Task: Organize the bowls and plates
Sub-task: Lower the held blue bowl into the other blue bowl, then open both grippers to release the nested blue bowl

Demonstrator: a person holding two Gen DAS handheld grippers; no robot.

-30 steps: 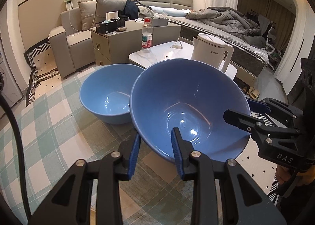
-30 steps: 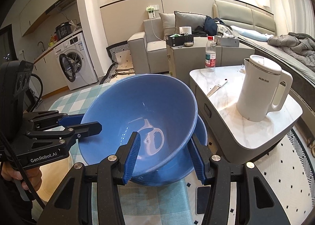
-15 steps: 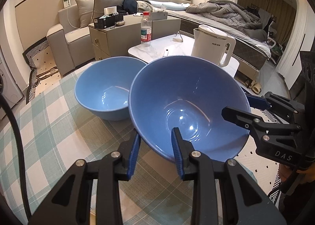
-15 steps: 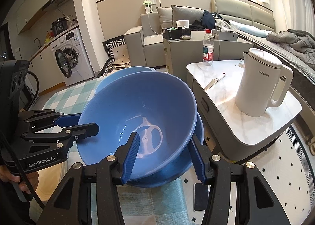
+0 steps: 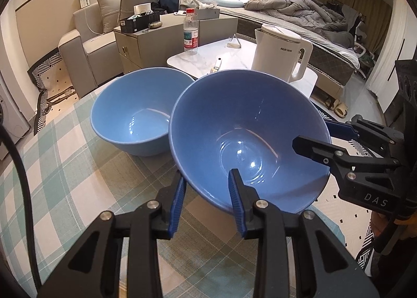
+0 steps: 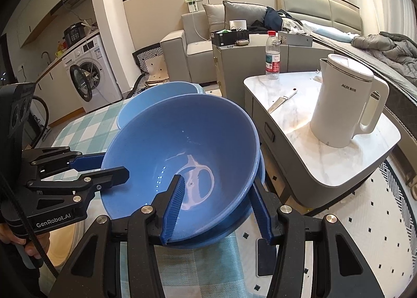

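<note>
Left gripper (image 5: pixel 207 199) opening, its fingers astride the near rim of a glossy deep-blue bowl (image 5: pixel 245 141), tilted above the checked tablecloth (image 5: pixel 65 188). Right gripper (image 6: pixel 216 204) clenched on the opposite rim. Paler bowl (image 5: pixel 135 115) beyond-left; white kettle (image 6: pixel 344 105) on marble table (image 6: pixel 338 162) right

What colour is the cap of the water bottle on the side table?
Red. The bottle cap shows best in the right wrist view.

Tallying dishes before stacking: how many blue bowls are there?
3. The top bowl sits tilted in the lower bowl nested under it; the third bowl stands behind on the checked cloth. Others could hide underneath.
</note>
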